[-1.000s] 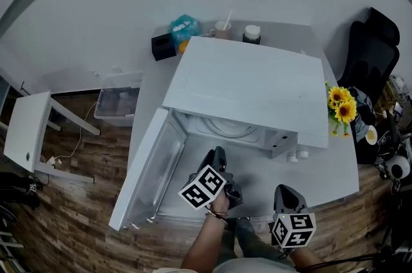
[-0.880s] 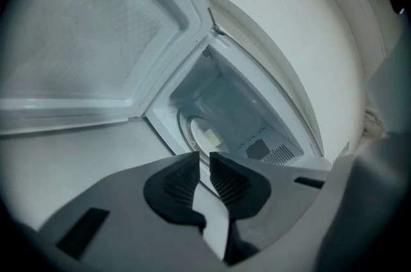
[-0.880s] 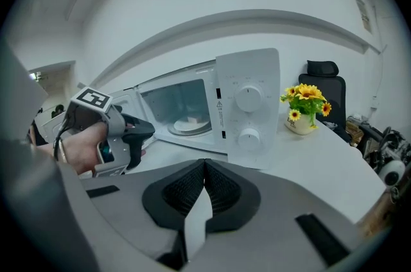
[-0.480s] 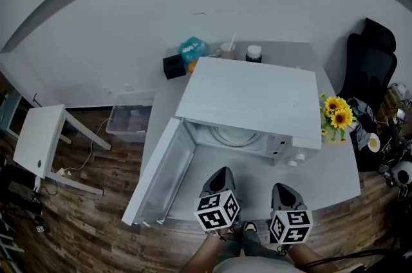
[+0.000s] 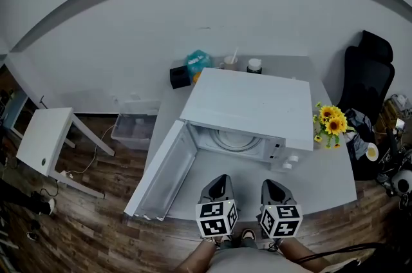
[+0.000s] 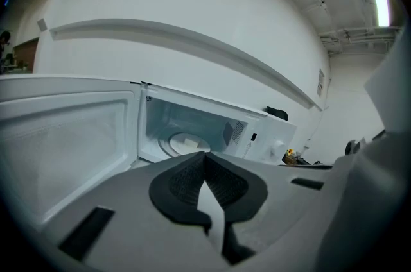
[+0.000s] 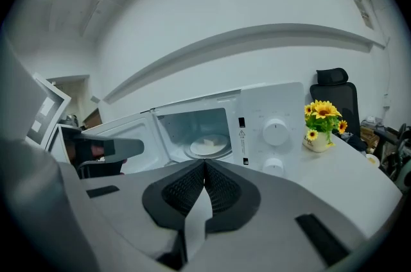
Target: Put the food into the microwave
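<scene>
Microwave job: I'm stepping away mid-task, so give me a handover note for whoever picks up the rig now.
The left hand-held gripper is shut and empty; the right hand-held gripper likewise. Both hover in front of the microwave, apart from it.
Its door stands wide open; a pale piece, apparently the food, lies on the turntable.
Done: loading, it seems.
Left: probably closing the door.

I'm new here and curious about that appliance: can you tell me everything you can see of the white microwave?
The white box-shaped microwave stands on the pale table, and its flat top is bare. Its door hangs wide open, hinged at the left. Inside, a round glass turntable carries a small pale piece. A panel to the right of the opening has two round white knobs, one above the other.
</scene>
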### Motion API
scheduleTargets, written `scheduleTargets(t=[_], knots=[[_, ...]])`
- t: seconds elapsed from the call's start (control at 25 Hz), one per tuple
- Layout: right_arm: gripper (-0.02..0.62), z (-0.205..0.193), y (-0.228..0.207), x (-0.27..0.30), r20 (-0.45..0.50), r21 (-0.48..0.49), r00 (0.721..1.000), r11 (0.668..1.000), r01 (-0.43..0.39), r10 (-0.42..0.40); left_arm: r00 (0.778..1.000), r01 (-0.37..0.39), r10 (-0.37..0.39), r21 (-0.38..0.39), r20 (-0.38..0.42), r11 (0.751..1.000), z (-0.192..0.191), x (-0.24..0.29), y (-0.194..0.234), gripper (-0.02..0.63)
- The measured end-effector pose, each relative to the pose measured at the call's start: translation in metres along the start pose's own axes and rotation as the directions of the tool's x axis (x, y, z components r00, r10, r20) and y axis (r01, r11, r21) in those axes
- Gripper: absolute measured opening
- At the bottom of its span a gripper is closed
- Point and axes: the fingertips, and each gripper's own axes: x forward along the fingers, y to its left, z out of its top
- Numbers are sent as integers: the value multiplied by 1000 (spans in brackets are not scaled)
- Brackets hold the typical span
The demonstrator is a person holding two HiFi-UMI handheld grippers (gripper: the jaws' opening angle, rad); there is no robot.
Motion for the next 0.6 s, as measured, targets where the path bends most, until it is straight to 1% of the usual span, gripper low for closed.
scheduleTargets(t=[0.32,0.6], knots=[[15,13,8,6,30,-25,999,999,-31,31,1000,-4,4,62,3,998,6,-7,-13,3],[15,13,14,6,23,-55,998,997,-54,55,1000,-11,11,54,7,998,5,-7,-16,3]])
